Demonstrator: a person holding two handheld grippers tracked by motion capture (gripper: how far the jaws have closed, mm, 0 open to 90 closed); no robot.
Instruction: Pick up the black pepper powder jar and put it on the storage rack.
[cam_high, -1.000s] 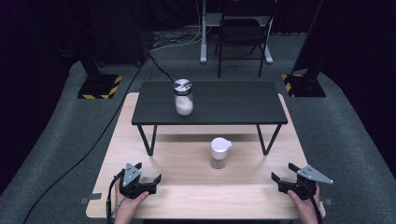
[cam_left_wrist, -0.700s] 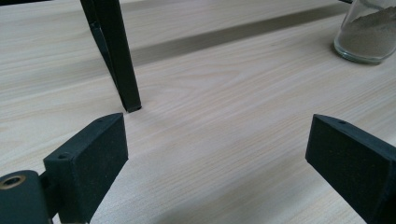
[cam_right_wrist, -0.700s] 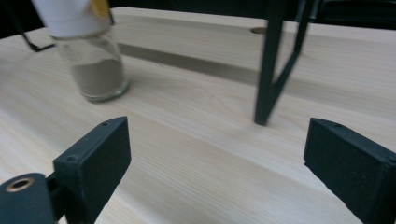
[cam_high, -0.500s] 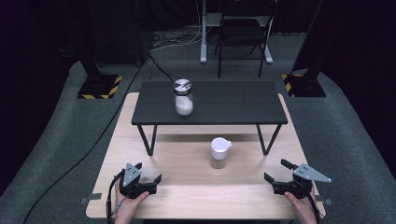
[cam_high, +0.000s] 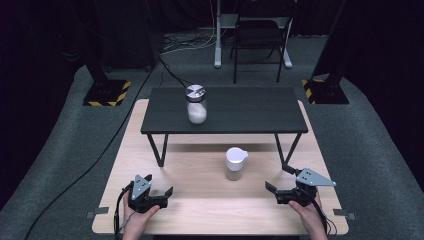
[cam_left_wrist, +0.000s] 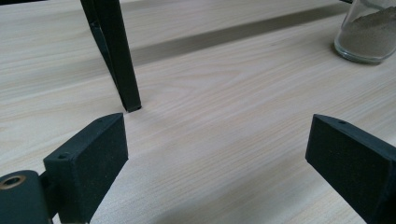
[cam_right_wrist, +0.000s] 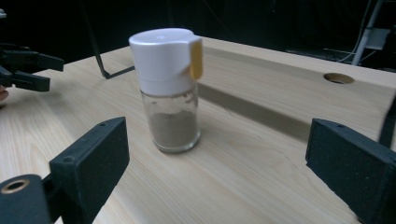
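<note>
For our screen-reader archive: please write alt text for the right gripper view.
A small clear glass shaker jar with a white flip cap, part-filled with brownish powder, stands upright on the pale wooden table. The right gripper, jaws wide open, faces it without touching.

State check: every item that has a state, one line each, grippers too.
left gripper: open, holding nothing, low over the wooden table
right gripper: open, holding nothing, aimed at the shaker
spice shaker: upright, white cap on, about a third full of brown powder
glass jar: upright, metal lid on, on the black shelf
</note>
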